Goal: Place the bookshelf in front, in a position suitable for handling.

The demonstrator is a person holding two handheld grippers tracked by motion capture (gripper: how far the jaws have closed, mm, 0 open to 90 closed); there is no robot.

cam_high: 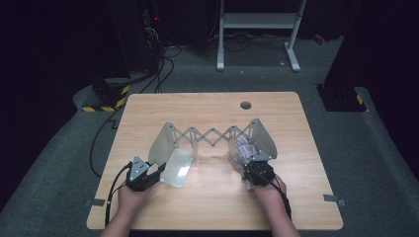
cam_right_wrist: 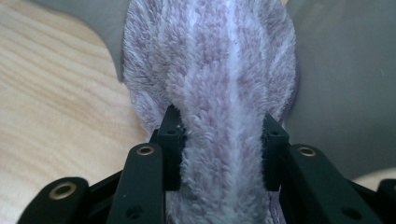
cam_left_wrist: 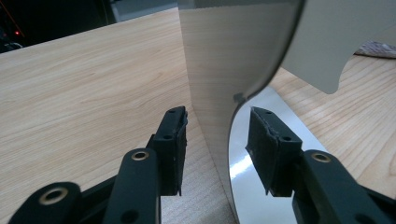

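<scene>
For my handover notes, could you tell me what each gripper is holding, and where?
The right gripper grips the fluffy lilac cloth across its near end. The left gripper holds nothing; its jaws straddle the metal plate's edge without touching.

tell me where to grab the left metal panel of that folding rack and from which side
Grip the left panel by its near curved edge, coming from the person's side with one jaw on each face. It stands upright on the table as a thin sheet, so only an edge fits between jaws. The left gripper already straddles that edge, pads apart from it. The scissor linkage at the far end looks awkward to clamp.
</scene>
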